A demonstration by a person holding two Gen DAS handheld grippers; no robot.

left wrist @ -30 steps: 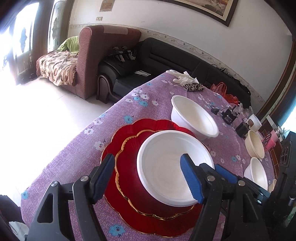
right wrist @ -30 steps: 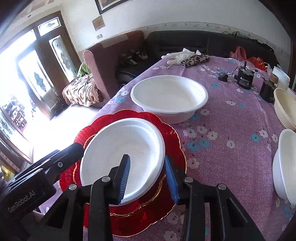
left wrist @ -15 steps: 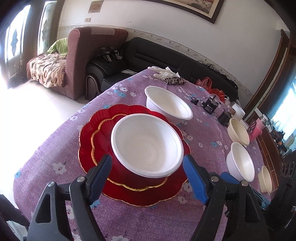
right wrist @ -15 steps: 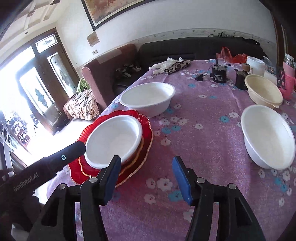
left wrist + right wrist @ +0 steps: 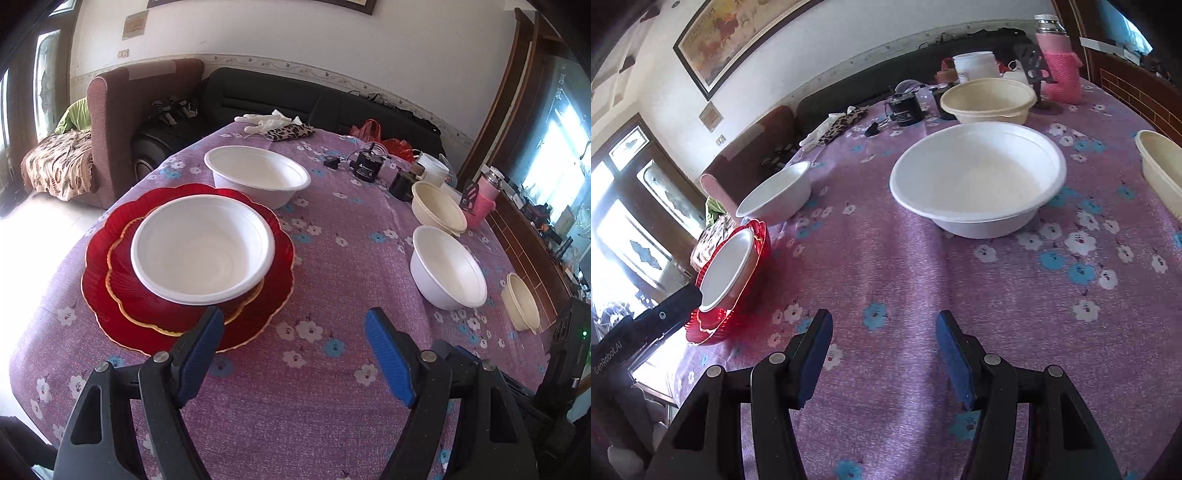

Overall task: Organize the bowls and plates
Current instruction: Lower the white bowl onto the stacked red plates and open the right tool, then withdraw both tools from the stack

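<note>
both tools, the left tool point(image 5: 293, 350) and right tool point(image 5: 882, 354), hung released over the bench point(image 5: 905, 280), and the white bowl point(image 5: 977, 184) ahead, likely light, could skid if pinched carelessly.

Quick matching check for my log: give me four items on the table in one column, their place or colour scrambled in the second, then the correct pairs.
Items:
1. white bowl
2. cream bowl
3. pink bottle
4. left tongs

Descriptions:
A. open, holding nothing
B. stacked on the red plates
C. at the table's far right edge, just behind a cream bowl
D. empty, beside a dark jar

Pairs: 1-B, 2-D, 3-C, 4-A
</note>
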